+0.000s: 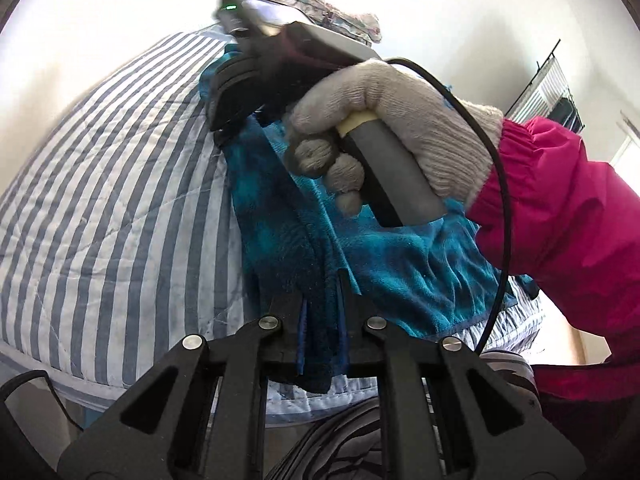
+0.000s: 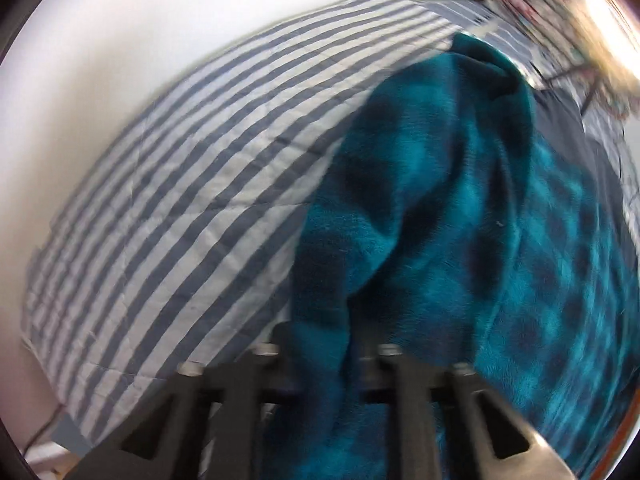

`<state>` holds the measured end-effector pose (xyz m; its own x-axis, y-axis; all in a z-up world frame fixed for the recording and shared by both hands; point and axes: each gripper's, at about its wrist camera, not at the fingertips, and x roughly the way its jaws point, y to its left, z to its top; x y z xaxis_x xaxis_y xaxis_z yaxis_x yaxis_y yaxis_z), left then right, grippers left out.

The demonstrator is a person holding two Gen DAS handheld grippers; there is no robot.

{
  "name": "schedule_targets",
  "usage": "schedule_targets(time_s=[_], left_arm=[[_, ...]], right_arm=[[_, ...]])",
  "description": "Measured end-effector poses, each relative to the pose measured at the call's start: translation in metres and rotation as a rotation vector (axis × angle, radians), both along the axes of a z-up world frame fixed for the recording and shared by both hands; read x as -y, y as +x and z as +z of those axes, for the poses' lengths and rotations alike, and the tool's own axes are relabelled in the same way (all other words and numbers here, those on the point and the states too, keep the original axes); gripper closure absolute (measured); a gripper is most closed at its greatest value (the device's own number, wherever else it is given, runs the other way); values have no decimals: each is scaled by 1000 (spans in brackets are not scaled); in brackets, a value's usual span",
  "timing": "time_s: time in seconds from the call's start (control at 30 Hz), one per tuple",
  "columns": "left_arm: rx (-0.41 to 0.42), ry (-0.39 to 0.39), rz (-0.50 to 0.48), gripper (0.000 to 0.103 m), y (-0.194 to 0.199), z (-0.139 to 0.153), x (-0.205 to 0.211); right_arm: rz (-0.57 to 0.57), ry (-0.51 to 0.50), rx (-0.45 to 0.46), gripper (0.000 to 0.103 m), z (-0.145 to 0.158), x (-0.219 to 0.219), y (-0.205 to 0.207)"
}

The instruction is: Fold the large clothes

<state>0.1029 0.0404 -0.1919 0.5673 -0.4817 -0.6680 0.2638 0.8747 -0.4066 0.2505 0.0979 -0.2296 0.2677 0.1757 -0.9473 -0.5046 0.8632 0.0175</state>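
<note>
Left wrist view: the left gripper (image 1: 322, 312) sits at 6 o'clock, its jaws pressed together on a bunched fold of the teal plaid fleece garment (image 1: 280, 236). The garment lies on a blue-and-white striped quilt (image 1: 120, 208) that fills the 9 o'clock side. At 1 o'clock from the left gripper, a gloved hand (image 1: 384, 128) wraps the grey handle of the right gripper (image 1: 224, 132), fingers curled under, wrist angled down toward 10 o'clock. A pink sleeve (image 1: 560, 220) extends from the glove toward 3 o'clock. A black cable (image 1: 505, 184) loops over the hand. The right gripper's tips rest against the fleece; their grip is not clear here.

Right wrist view: the picture is blurred. The right gripper (image 2: 324, 344) sits at 6 o'clock, jaws pinching a ridge of the garment (image 2: 460, 220), which spreads toward 3 o'clock. The quilt (image 2: 192, 184) covers the 9 to 11 o'clock area. A patterned cloth (image 2: 536, 4) lies at 1 o'clock.
</note>
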Motion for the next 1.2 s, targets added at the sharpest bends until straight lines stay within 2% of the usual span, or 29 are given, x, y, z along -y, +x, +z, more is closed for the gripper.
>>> schedule_targets(time_s=[0.23,0.37,0.5,0.6,0.7,0.83,0.93,1.1,1.2], left_arm=[[32,76,-54,93,-1,7,35],[35,43,-58,90,-3,15,40],[45,1,-60,84,-14,25,29],[52,5,-46,84,-21,30,16],[49,17,-33,84,-21,30,8],[24,20,-26,84,-12,21,10],[16,0,-32,84,-4,19,16],[33,-18,-49,84,0,24,22],[46,-50,-43,84,0,28,15]], right_arm=[[-83,308,-45,97,18,72,-3],[-145,514,-43,97,31,124,-11],[-233,654,-43,97,33,176,-14],[-331,790,-69,97,18,228,-26],[-420,871,-108,97,-5,262,-35],[-529,900,-167,97,-33,286,-41],[-548,885,-183,97,-41,296,-47],[-513,802,-155,96,-27,293,-44],[-482,732,-139,91,-14,275,-45]])
